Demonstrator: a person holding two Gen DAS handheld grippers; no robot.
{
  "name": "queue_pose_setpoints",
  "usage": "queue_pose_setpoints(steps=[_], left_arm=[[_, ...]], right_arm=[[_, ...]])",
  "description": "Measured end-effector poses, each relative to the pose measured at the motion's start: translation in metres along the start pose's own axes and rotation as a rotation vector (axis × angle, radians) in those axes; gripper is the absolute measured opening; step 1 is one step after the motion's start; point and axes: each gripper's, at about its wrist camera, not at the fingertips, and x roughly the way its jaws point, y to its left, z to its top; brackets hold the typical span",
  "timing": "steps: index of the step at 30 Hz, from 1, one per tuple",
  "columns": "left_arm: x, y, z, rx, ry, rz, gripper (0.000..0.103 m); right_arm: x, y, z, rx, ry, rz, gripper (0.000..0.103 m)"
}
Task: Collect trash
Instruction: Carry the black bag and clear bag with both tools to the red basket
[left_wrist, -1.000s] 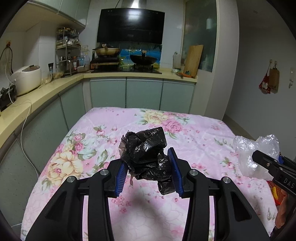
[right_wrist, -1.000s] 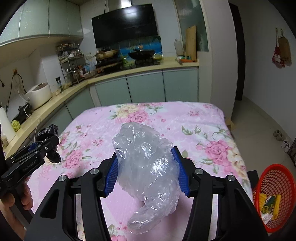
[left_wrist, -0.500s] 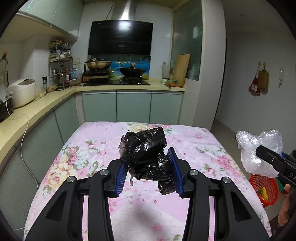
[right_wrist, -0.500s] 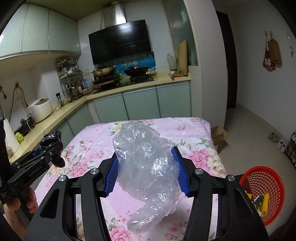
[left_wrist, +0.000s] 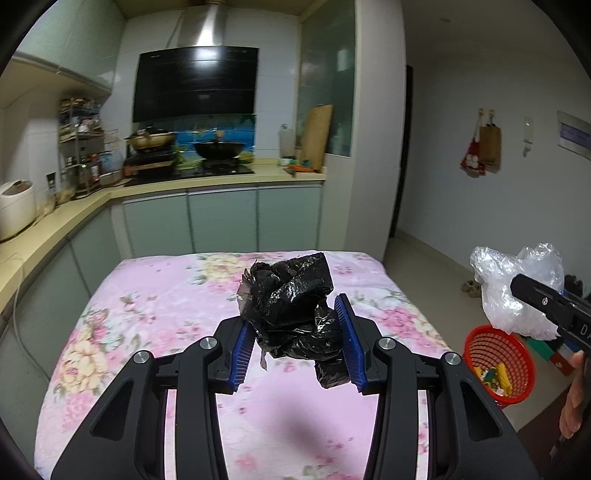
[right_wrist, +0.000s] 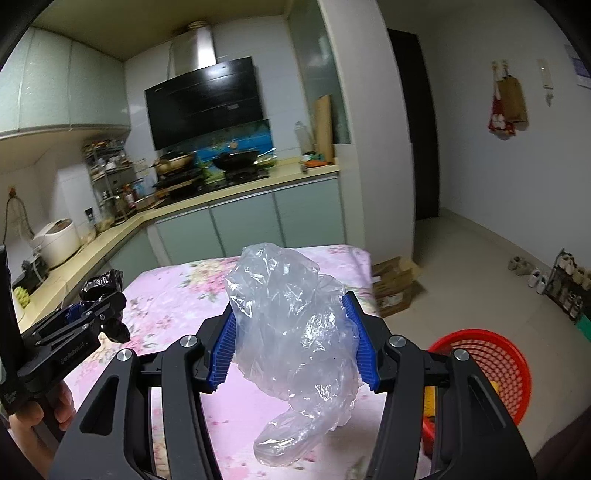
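Observation:
A crumpled black plastic bag (left_wrist: 291, 310) hangs between the blue pads of my left gripper (left_wrist: 293, 345), which is shut on it above the flowered pink tablecloth (left_wrist: 155, 317). My right gripper (right_wrist: 291, 341) is shut on a crumpled clear plastic bag (right_wrist: 295, 332), held in the air near the table's right side. In the left wrist view the clear bag (left_wrist: 517, 291) and the right gripper show at the right edge, above a red mesh basket (left_wrist: 496, 360) on the floor. In the right wrist view the left gripper with its black bag (right_wrist: 101, 295) shows at the left.
The red basket (right_wrist: 491, 365) on the floor right of the table holds a few small items. Kitchen counters (left_wrist: 40, 236) run along the left and back, with a rice cooker (right_wrist: 57, 242) and stove. Cardboard (right_wrist: 395, 286) and shoes (right_wrist: 528, 269) lie on the floor.
Both grippers have risen and drawn back from the table with their bags still held. The red basket has come into view in the left wrist camera and shows more fully in the right.

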Motion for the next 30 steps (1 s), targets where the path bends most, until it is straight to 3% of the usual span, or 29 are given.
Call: queue_pose_setpoints(steps=[30], left_arm=[[0.051, -0.165, -0.009, 0.183, 0.067, -0.334, 0.040]], right_arm=[[-0.032, -0.124, -0.016, 0.150, -0.015, -0.292, 0.053]])
